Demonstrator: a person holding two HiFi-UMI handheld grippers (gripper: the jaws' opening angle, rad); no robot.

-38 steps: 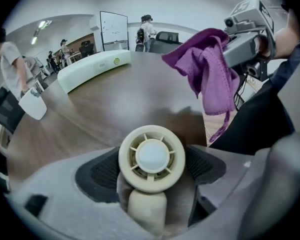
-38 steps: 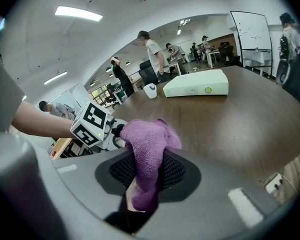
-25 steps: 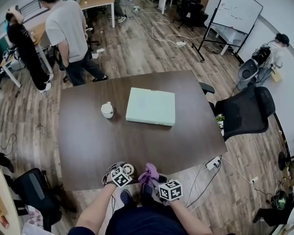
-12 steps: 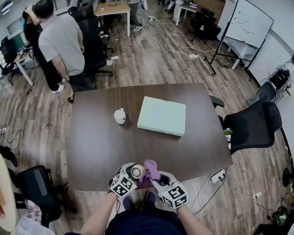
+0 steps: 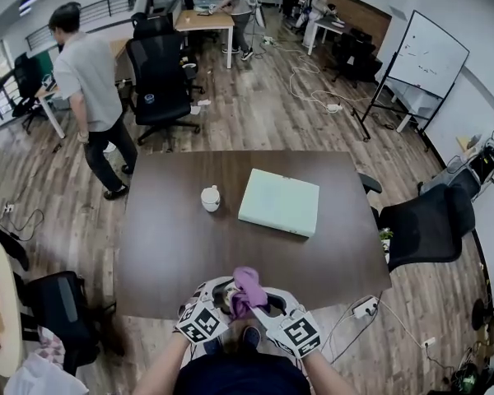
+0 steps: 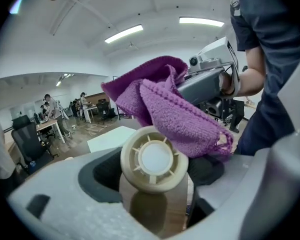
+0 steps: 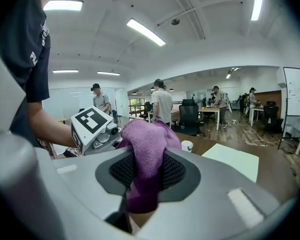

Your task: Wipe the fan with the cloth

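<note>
A small cream round fan (image 6: pixel 154 159) sits between the jaws of my left gripper (image 6: pixel 155 186), which is shut on it. A purple cloth (image 6: pixel 176 115) lies against the fan's upper right edge. My right gripper (image 7: pixel 147 180) is shut on that cloth (image 7: pixel 148 146), which bulges out past its dark pads. In the head view both grippers meet at the table's front edge, left gripper (image 5: pixel 220 297) beside right gripper (image 5: pixel 261 303), with the cloth (image 5: pixel 247 287) covering most of the fan.
On the dark brown table (image 5: pixel 181 245) stand a white cup (image 5: pixel 210 197) and a flat pale green box (image 5: pixel 278 202). A black office chair (image 5: pixel 428 220) is at the table's right, a black bag (image 5: pixel 58 311) on the floor at the left. A person (image 5: pixel 86 81) stands far left.
The two grippers have closed in on each other over the table's front edge and the cloth now lies over the fan. The person beyond the table has walked off to the left.
</note>
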